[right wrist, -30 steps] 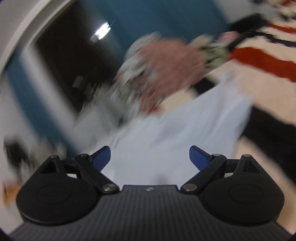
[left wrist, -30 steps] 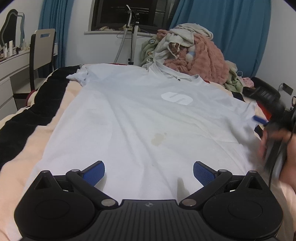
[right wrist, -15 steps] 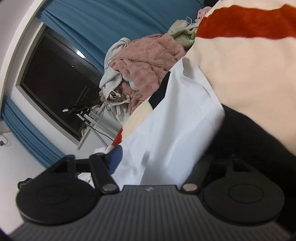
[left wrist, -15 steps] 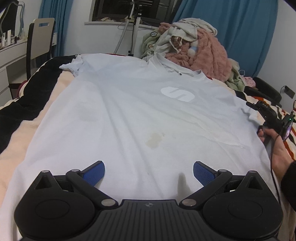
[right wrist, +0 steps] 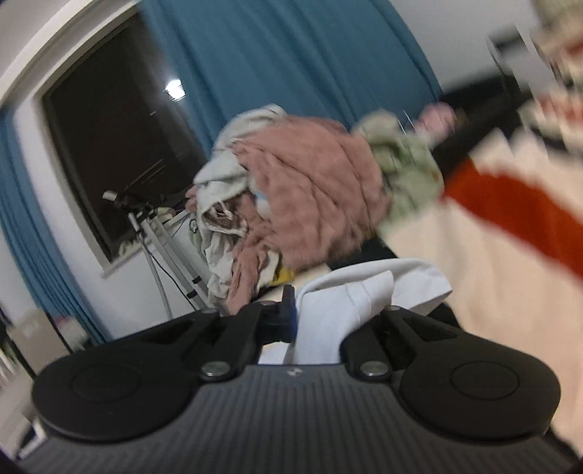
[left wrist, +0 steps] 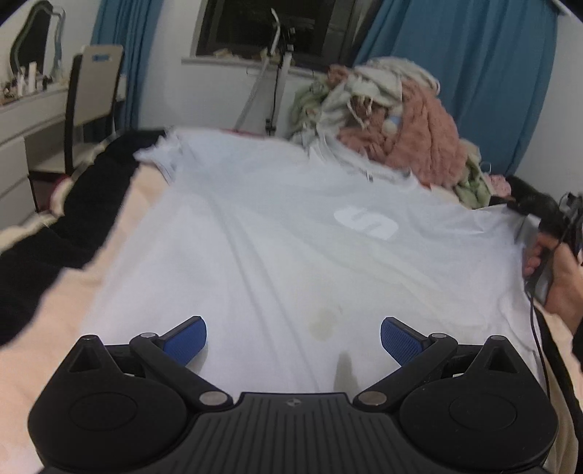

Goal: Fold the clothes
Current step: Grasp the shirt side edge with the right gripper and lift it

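Lying flat on the bed (left wrist: 120, 233), front up, the shirt (left wrist: 277, 233) spreads from its collar (left wrist: 368, 171) at the far end to the hem just under the left gripper (left wrist: 293, 341). A white oval logo (left wrist: 366, 222) sits on the chest and a yellowish stain (left wrist: 322, 322) marks the cloth nearer the hem. The left gripper hovers over the hem with its blue pads (left wrist: 186, 339) wide apart and nothing between them; whether the tips touch the cloth cannot be told. The right gripper (right wrist: 317, 310) has just been closing, and its jaws now stand together, clamped on a bunched fold of the shirt's sleeve (right wrist: 364, 291), which humps up white between the black links, hiding one pad. In the left wrist view the same gripper shows at the right edge, held in a hand (left wrist: 557, 273) with a black cable (left wrist: 535, 328) trailing down, and the shirt's right edge is drawn up toward it in a raised peak, off the bed. A bedcover (right wrist: 510, 233) with cream, black and red bands lies under the shirt. Beyond the collar a pile (left wrist: 393, 120) of pink, cream and green laundry is heaped at the far end of the bed, just beside the shirt's shoulder. Behind it hang blue curtains (left wrist: 484, 80) around a dark window (left wrist: 269, 25), with a white stand (left wrist: 269, 76) in front. A chair (left wrist: 91, 94) and a white desk (left wrist: 25, 120) stand to the left of the bed. Both views are blurred.
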A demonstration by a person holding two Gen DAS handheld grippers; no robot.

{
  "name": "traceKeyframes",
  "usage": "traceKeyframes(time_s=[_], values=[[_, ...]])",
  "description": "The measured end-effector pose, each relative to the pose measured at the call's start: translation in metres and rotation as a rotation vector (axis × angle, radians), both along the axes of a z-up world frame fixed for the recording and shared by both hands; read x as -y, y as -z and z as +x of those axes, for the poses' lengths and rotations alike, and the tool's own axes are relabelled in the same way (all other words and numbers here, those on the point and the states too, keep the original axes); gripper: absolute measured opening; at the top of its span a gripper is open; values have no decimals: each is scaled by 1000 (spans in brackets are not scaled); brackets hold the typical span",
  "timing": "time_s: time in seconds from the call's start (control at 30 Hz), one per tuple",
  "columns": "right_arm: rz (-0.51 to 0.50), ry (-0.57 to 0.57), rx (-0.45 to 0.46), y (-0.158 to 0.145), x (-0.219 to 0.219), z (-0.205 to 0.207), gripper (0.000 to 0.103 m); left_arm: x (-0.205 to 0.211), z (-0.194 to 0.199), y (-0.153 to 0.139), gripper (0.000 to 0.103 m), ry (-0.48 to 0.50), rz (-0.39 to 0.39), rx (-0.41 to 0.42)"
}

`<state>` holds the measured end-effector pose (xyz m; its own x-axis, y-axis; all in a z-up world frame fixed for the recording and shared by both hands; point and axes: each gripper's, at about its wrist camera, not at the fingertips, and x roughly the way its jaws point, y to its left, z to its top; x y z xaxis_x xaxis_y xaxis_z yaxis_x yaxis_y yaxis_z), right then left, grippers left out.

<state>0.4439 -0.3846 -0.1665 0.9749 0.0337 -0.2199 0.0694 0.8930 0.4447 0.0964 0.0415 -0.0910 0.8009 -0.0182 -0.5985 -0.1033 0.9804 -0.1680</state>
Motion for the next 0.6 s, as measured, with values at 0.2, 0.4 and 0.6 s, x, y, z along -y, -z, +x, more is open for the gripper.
traceKeyframes(time_s=[0.2, 0.4, 0.6], values=[[-316, -7, 10, -69, -119, -3, 7, -29, -24, -22, 103, -54, 33, 69], [-549, -125, -53, -41, -260, 26, 7, -56, -19, -21, 103, -89, 20, 98], [-679, -223, -143, 20, -349, 54, 8, -73, 6, 4, 103, -111, 35, 63]])
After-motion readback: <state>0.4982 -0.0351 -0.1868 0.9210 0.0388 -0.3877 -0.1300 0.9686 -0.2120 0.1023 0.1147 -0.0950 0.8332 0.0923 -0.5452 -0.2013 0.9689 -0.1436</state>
